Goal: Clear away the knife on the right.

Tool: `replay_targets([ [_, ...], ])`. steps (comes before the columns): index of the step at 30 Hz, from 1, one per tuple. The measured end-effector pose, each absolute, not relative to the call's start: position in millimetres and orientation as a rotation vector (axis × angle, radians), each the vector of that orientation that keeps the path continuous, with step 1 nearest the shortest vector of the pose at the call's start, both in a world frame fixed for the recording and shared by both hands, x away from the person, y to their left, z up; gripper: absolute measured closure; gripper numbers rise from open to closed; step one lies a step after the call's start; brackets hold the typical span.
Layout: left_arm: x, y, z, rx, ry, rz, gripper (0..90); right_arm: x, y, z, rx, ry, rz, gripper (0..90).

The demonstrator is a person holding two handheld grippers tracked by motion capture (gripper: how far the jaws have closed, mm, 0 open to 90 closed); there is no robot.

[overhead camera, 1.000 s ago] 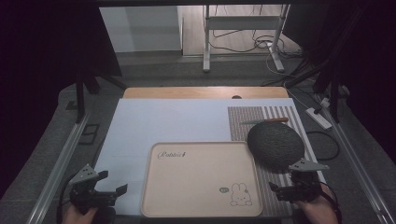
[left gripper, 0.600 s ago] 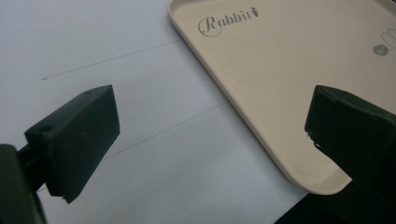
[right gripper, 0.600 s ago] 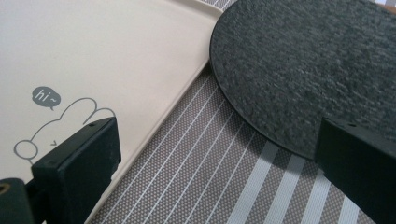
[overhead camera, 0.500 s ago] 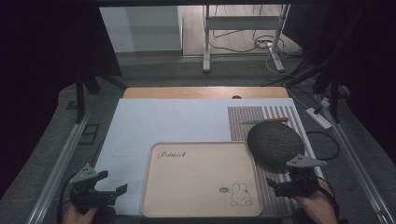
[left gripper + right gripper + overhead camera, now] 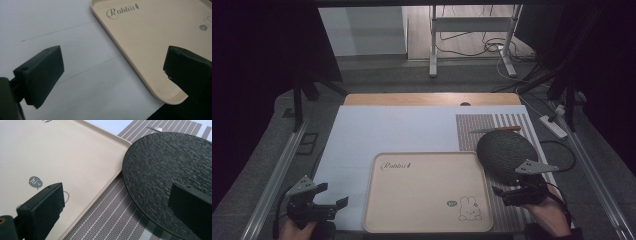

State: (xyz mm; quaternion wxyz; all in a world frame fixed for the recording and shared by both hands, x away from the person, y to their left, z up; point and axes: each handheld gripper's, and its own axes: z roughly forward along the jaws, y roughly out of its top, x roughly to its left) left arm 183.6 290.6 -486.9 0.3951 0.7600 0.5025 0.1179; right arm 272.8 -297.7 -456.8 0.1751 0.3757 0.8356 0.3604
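On the beige tray [image 5: 427, 195], "Rabbit", "hi~", perhaps a bunny drawing, both grippers' fingers released.

Left hand-held gripper [image 5: 343, 202] jaws apart; right hand-held gripper [image 5: 496, 191] jaws apart.

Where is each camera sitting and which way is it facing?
High view: above the person's side, looking forward and down on the table; hands hold the left gripper and right gripper.
Left gripper view: on the left gripper, facing the tray corner; open jaws show.
Right gripper view: on the right gripper, facing the plate and mat; open jaws show.
Shared: all three see the tray.
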Motion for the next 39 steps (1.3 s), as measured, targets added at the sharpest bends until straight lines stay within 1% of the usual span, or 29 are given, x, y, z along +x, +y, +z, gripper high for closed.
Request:
replay_targets([
  [8,183.9,290.2,-486.8,1.930,1.273,0.300,3.2,285.5,-298.0,-455.3,1.091,2.364,1.038,0.6],
  [11,184.3,290.3,-486.8,1.930,1.274,0.299,3.2,295.8,-298.0,-454.5,1.126,2.371,1.107,0.6],
  [23,184.8,290.5,-486.8,1.929,1.274,0.295,3.2,322.8,-293.6,-452.9,1.132,2.363,1.057,0.6],
  [39,185.4,290.8,-486.8,1.929,1.273,0.291,3.2,375.5,-303.5,-462.9,1.271,2.328,0.966,0.0],
])
